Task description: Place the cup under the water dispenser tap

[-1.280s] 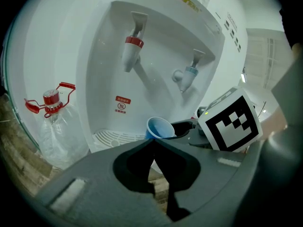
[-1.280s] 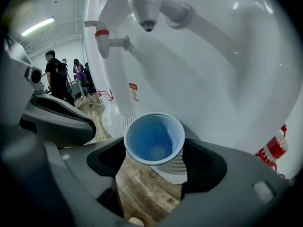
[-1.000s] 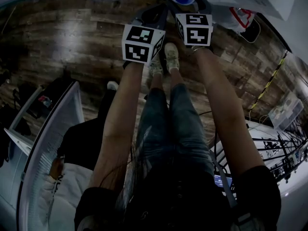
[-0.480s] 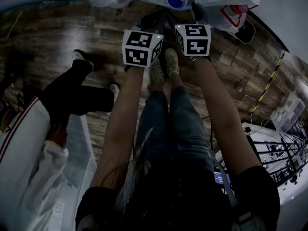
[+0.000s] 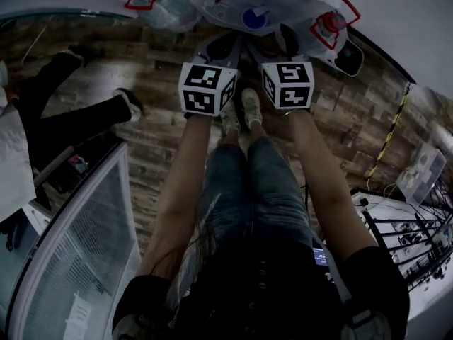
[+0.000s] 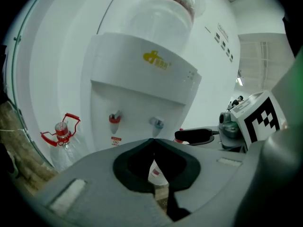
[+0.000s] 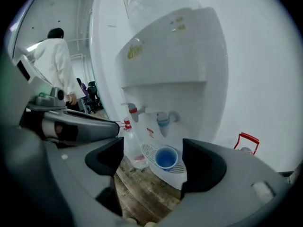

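The right gripper [image 7: 154, 168] gaped wide, empty; the left gripper [image 6: 152, 143] was closed on nothing. Beyond the right jaws the blue cup [image 7: 165, 158] stood upright, mouth up, on the water dispenser [image 7: 175, 56] drip tray [image 7: 182, 168] below the blue tap [image 7: 164, 122].

A blue cup [image 7: 165, 158] fills the drip tray [image 7: 147, 149] gap beneath the blue tap [image 7: 164, 122]. A water bottle [image 7: 132, 150] stands just beside the dispenser [image 7: 170, 56]. The wooden floor [image 7: 142, 193] in front lies open.

Left hand-held gripper [image 6: 153, 142] closed, right [image 7: 152, 158] spread.
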Tool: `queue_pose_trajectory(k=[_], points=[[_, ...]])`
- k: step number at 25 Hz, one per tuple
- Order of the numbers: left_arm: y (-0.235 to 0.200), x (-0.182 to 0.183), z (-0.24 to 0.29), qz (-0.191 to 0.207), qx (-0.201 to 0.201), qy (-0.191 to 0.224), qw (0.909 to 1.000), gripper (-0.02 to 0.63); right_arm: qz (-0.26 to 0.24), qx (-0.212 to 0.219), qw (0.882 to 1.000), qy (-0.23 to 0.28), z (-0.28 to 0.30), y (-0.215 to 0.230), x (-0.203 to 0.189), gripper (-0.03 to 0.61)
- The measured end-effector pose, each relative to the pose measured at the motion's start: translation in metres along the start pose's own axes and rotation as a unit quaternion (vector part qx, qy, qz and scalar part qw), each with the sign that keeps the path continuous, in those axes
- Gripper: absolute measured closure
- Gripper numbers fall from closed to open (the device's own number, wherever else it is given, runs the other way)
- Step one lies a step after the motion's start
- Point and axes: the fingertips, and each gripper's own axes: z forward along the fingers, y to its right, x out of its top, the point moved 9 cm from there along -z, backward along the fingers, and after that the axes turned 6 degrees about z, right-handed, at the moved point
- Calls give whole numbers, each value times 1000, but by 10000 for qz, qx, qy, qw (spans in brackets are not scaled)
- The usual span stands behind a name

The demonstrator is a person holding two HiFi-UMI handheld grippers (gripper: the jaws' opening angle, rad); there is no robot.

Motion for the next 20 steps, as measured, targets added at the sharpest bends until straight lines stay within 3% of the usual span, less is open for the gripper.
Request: queue_pose_trajectory(k=[4, 9, 20], points=[[7, 24, -11, 23, -27, 200, 9998, 612, 75, 95, 9997, 209, -20, -5, 21, 203], [17, 45, -28, -8, -55, 308, 9995, 612, 174, 178, 9989, 388, -46, -12, 40, 264], [47, 81, -61, -2, -199, 512, 9985, 612, 190, 477, 9980, 368, -84, -28, 68, 377]])
